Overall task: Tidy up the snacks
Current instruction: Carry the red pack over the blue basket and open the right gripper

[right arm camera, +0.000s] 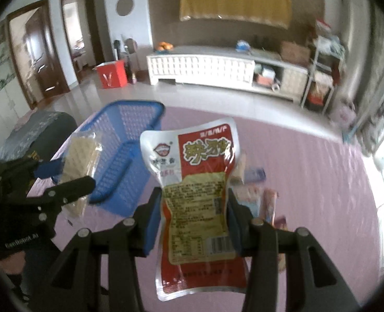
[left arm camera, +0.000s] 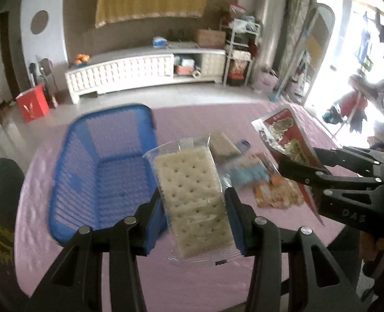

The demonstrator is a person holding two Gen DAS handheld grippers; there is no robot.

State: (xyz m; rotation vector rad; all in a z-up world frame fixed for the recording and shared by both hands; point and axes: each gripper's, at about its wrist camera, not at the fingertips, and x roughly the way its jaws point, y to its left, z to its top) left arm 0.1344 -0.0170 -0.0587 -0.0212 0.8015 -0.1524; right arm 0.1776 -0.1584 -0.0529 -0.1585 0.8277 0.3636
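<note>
Our left gripper pinching the cracker pack between its pads, our right gripper clamping the red snack pouch, blue basket beyond our left fingers, loose snacks past the fingertips on the pink tablecloth

The black plastic body of the right tongs bears the raised letters "DAS", seen from the left wrist view. From the right wrist view, the black body of the left tongs carries white lettering that reads roughly "GenRobot.AI". The silver-and-red foil snack pouch shows large yellow Chinese characters, a lips logo, fine print and a barcode, too blurred to read.
</note>
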